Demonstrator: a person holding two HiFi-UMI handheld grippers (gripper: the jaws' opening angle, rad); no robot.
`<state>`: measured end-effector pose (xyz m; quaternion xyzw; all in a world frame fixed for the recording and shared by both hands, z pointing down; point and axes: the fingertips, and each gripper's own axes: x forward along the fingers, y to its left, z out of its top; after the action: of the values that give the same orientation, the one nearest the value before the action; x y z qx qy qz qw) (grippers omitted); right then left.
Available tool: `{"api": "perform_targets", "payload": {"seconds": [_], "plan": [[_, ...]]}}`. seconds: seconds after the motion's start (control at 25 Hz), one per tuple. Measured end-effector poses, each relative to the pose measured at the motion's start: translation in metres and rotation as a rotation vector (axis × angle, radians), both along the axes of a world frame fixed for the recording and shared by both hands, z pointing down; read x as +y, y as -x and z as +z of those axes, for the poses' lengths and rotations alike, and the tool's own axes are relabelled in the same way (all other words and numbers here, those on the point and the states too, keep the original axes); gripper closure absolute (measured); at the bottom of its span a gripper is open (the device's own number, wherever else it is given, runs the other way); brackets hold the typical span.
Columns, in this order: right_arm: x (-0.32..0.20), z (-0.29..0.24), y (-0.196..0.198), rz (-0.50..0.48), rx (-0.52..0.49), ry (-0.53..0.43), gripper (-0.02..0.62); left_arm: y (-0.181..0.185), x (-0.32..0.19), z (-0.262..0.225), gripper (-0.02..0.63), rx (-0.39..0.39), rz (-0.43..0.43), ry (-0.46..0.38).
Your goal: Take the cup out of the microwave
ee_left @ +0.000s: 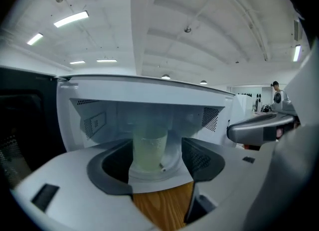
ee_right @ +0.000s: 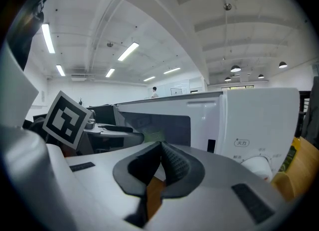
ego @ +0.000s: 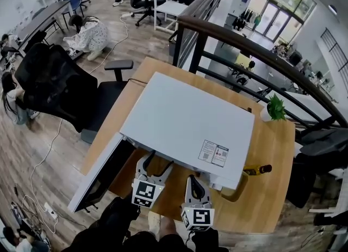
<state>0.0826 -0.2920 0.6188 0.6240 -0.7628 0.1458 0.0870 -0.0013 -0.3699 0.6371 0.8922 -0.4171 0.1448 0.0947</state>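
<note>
Left gripper: my left gripper (ego: 154, 165) (ee_left: 157, 167) is released, jaws spread wide, tips at the open mouth of the microwave (ego: 185, 120) (ee_left: 99, 120).
Cup: the cup (ee_left: 149, 150) is pale and translucent. It stands upright inside the cavity on the round plate, at the centre of the left gripper view. It shows in the gap between my left jaws, further in than their tips, and neither pad presses on it.
Right gripper: my right gripper (ego: 197, 181) (ee_right: 160, 147) is clenched, its pads meeting at the tips with nothing between them. It is just right of the left one, lower centre of the head view, facing the microwave's (ee_right: 249, 120) control panel.
Door: the microwave door (ego: 100, 177) hangs open toward the lower left of the head view.
Table: the wooden table (ego: 272, 191) carries the microwave. A small green plant (ego: 275, 108) stands at its upper right edge, and a dark-capped bottle (ego: 258, 169) lies just right of the microwave.
</note>
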Motion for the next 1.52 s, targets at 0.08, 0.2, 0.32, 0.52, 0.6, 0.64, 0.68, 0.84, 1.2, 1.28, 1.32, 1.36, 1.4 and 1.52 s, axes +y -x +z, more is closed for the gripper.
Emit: {"api": "perform_targets", "payload": {"seconds": [0.08,0.2,0.32,0.52,0.6,0.64,0.68,0.84,1.2,1.28,1.32,1.36,1.4,1.52], "plan": [[-0.002,0.002,0.000,-0.003,-0.007,0.009,0.580,-0.002,-0.006,0.004,0.310,0.012,-0.003,0.004],[-0.007,0.001,0.003,-0.014,-0.017,0.019,0.580,-0.006,-0.015,0.013,0.302,-0.005,-0.004,0.015],[-0.009,0.005,0.001,-0.019,-0.022,0.024,0.580,-0.010,-0.024,0.021,0.301,-0.022,-0.003,0.022],[-0.015,0.012,-0.006,-0.019,-0.024,0.034,0.580,-0.018,-0.040,0.031,0.301,-0.038,-0.004,0.029],[-0.018,0.013,-0.006,-0.027,-0.019,0.032,0.580,-0.019,-0.045,0.033,0.301,-0.042,-0.008,0.030],[-0.019,0.014,-0.006,-0.034,-0.013,0.034,0.580,-0.019,-0.048,0.034,0.301,-0.044,-0.012,0.031],[-0.020,0.015,-0.006,-0.043,-0.004,0.035,0.580,-0.019,-0.050,0.036,0.301,-0.045,-0.015,0.032],[-0.024,0.015,-0.007,-0.058,0.013,0.027,0.580,-0.022,-0.057,0.040,0.301,-0.062,-0.014,0.042],[-0.026,0.019,-0.007,-0.064,0.015,0.028,0.580,-0.025,-0.056,0.054,0.301,-0.061,0.006,0.056],[-0.026,0.017,-0.006,-0.068,0.018,0.025,0.580,-0.024,-0.055,0.053,0.301,-0.061,0.003,0.055],[-0.026,0.017,-0.005,-0.068,0.019,0.025,0.580,-0.023,-0.055,0.052,0.301,-0.062,0.001,0.055],[-0.026,0.016,-0.005,-0.067,0.020,0.026,0.580,-0.023,-0.055,0.052,0.301,-0.062,0.000,0.055],[-0.026,0.016,-0.005,-0.065,0.020,0.028,0.580,-0.022,-0.055,0.051,0.301,-0.061,-0.002,0.053],[-0.025,0.016,-0.005,-0.061,0.020,0.027,0.580,-0.021,-0.053,0.050,0.301,-0.063,-0.005,0.052]]}}
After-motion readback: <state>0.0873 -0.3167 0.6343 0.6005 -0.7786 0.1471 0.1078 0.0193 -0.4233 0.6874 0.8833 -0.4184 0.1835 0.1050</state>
